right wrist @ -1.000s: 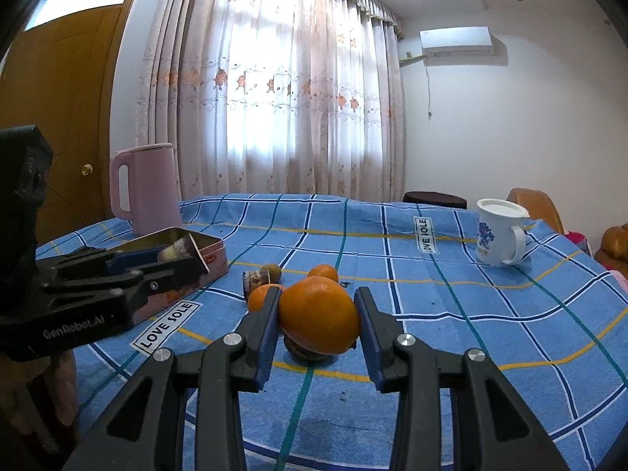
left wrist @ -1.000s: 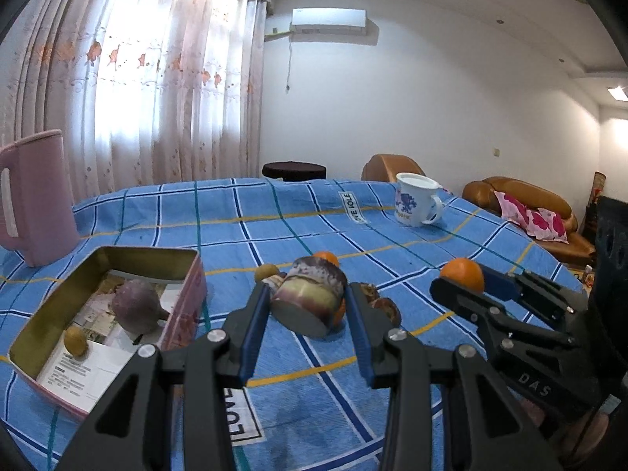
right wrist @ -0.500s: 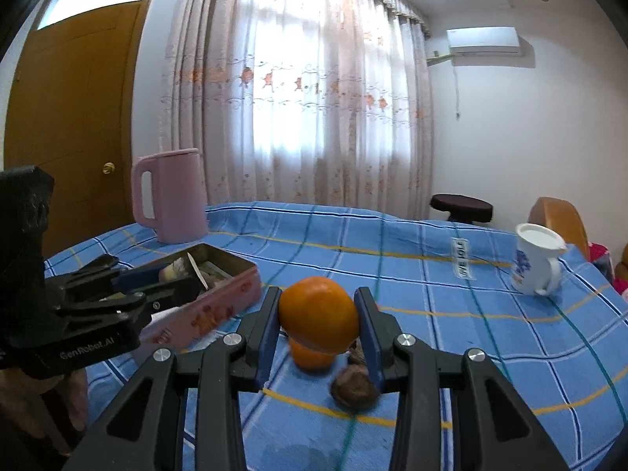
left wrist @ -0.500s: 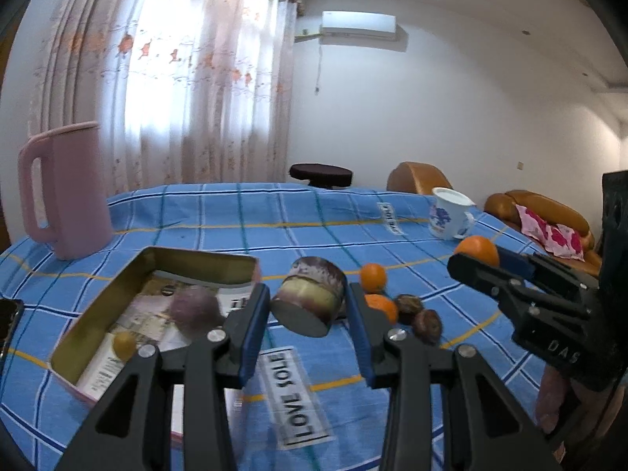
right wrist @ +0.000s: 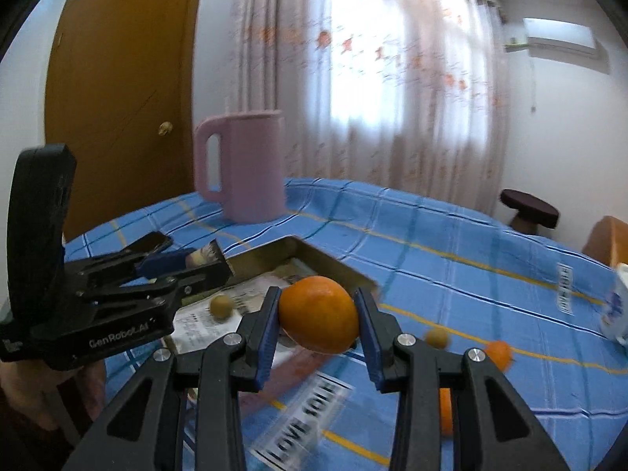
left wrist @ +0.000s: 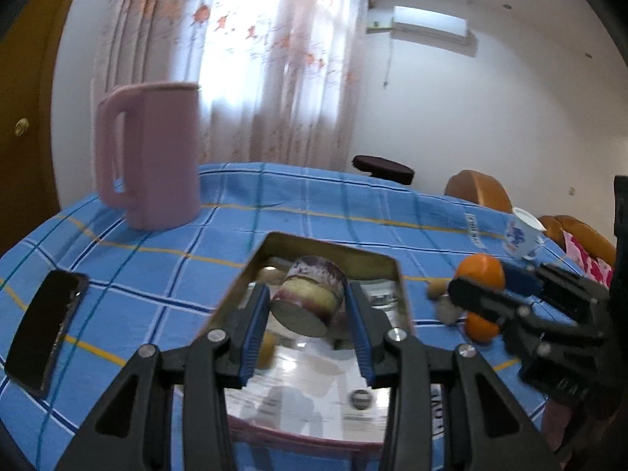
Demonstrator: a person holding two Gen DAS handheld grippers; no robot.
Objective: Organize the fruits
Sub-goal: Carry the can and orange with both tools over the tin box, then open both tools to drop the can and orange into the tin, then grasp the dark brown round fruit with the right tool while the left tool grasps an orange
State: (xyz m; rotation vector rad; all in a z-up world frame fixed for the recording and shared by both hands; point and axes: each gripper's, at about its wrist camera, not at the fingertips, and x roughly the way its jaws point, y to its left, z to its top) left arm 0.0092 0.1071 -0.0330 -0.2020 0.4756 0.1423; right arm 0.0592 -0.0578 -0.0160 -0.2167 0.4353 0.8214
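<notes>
I've swung both loads over the gold-lined pink tin box [left wrist: 396, 274]: left gripper [left wrist: 310, 324] clamps the purple-cream cut fruit [left wrist: 310, 294], right gripper [right wrist: 318, 320] pinches the round orange [right wrist: 318, 320], ready to drop in

The right gripper [right wrist: 318, 324] clamps an orange [right wrist: 318, 315] above the open tin's [right wrist: 333, 261] near corner, left gripper [right wrist: 204, 261] alongside.

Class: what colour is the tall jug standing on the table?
Pink; the jug shows best in the right wrist view.
</notes>
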